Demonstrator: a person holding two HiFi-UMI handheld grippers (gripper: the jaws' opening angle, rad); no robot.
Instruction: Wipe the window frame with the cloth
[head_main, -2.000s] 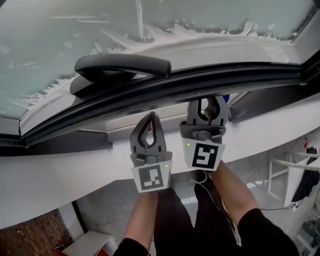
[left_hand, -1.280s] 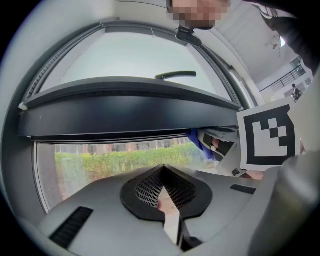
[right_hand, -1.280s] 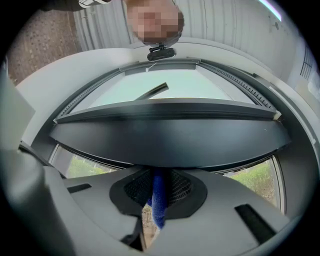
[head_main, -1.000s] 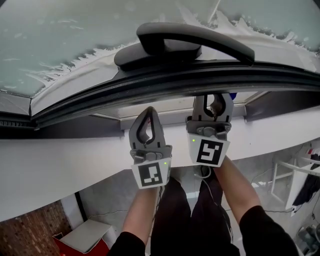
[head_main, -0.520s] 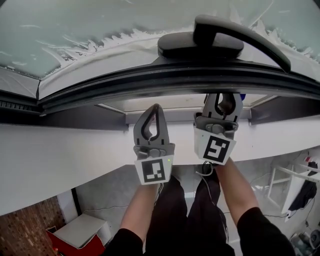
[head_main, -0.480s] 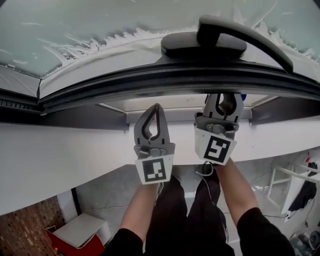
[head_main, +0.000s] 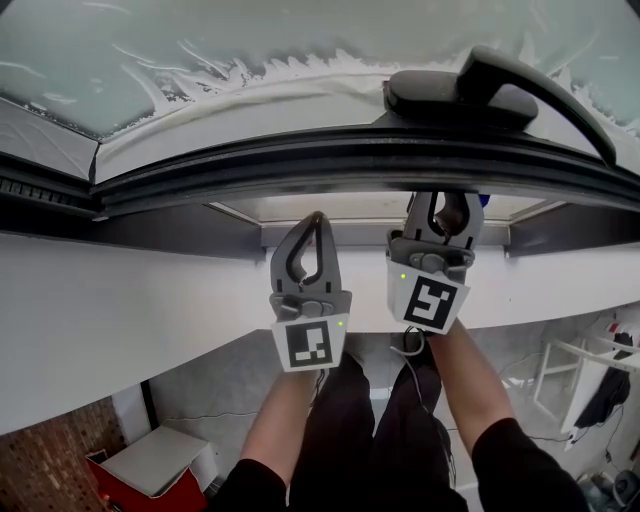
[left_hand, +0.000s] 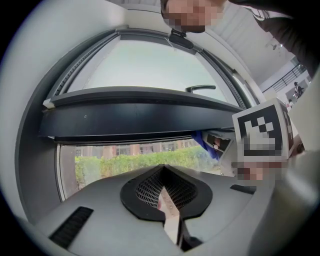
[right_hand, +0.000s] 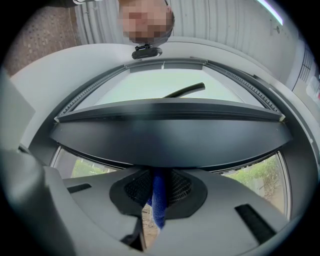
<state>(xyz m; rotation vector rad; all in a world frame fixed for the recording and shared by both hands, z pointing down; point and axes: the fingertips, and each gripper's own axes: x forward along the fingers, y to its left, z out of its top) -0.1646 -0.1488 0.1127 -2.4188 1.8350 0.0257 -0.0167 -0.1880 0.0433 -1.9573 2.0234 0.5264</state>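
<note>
At the upper left of the head view, a streaked glass pane (head_main: 150, 40) sits in the tilted sash. The dark window frame (head_main: 330, 165) runs below it across the whole width, above a white sill (head_main: 120, 300). Left of centre, the left gripper (head_main: 309, 228) points up toward the underside of the frame. Its jaws are pressed together with nothing between them, and its own view shows only a thin slit of daylight there. Just to its right, the right gripper (head_main: 446, 207) has its tips tucked under the frame's lower edge. Its jaws are clamped on a folded blue cloth (right_hand: 159, 197) that stands up between the pads toward the dark frame above; I cannot tell whether the cloth actually touches the frame. Further right and higher, the window handle (head_main: 500, 85) lies along the sash. The step in hand looks like wiping the frame's lower edge. To do it well, I judge that the right gripper should press the cloth's free edge against the frame rather than the hard jaw tips. It should then travel along the rail in one steady line, at an angle that stops the cloth folding back or slipping from the grip. The left gripper has no job here and is best held clear of the cloth's path.
</note>
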